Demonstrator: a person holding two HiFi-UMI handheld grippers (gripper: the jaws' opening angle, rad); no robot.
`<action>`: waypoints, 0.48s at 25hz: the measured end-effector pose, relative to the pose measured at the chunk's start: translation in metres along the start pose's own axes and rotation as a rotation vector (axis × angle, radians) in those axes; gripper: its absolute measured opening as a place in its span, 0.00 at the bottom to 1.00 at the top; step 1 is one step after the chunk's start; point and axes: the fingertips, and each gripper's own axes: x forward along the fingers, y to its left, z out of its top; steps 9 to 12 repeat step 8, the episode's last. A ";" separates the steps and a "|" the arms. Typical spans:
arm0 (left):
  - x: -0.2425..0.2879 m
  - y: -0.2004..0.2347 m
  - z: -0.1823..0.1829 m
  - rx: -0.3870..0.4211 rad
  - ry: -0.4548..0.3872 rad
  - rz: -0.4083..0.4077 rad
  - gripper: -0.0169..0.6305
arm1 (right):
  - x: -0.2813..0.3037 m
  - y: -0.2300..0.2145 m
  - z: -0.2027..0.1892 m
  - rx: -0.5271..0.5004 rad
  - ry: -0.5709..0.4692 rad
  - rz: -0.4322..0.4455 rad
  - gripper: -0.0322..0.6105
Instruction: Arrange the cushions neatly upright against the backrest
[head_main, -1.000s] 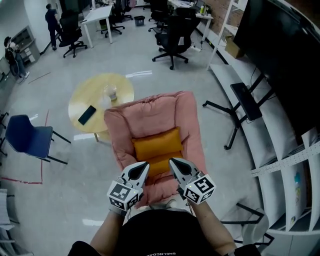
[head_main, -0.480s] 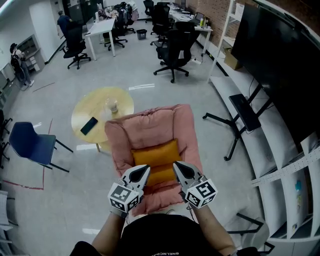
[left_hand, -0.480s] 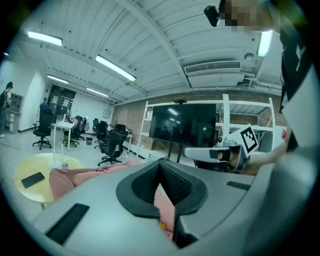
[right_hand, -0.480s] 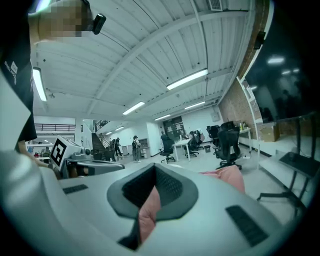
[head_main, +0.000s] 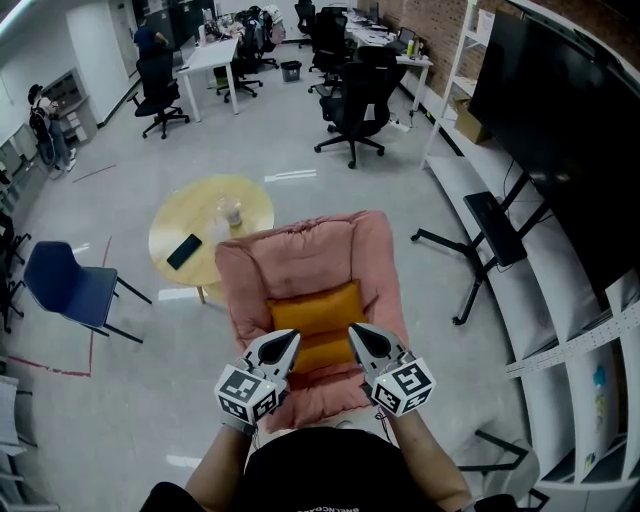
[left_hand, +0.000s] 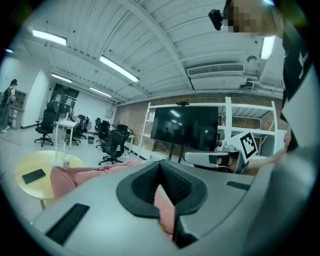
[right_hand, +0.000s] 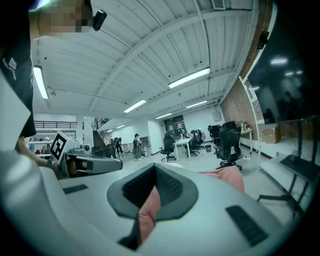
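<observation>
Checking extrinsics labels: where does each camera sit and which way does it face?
Head view: on the person's head, steeply down at pink armchair and orange cushion; left gripper, right gripper, forearms show.
Left gripper view: on left gripper, along its shut fingers toward the TV; right gripper shows.
Right gripper view: on right gripper, along its shut fingers toward office desks; left gripper shows.
Shared: all show the pink armchair.

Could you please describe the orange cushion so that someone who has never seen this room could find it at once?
Look for the pink padded armchair next to the round yellow table. In the middle of it rests the cushion, a rectangle lying between the chair's puffy side rolls. It is the only orange thing there; all the padding around it is pink.
</observation>
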 end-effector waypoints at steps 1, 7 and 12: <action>0.000 0.001 -0.001 -0.011 0.001 0.001 0.05 | 0.000 0.001 0.000 -0.007 0.001 0.001 0.06; -0.004 -0.004 -0.003 0.004 0.016 -0.006 0.05 | -0.001 0.005 0.001 -0.003 -0.006 0.005 0.06; -0.004 -0.005 -0.003 0.009 0.018 -0.008 0.05 | -0.002 0.005 0.002 -0.001 -0.007 0.006 0.06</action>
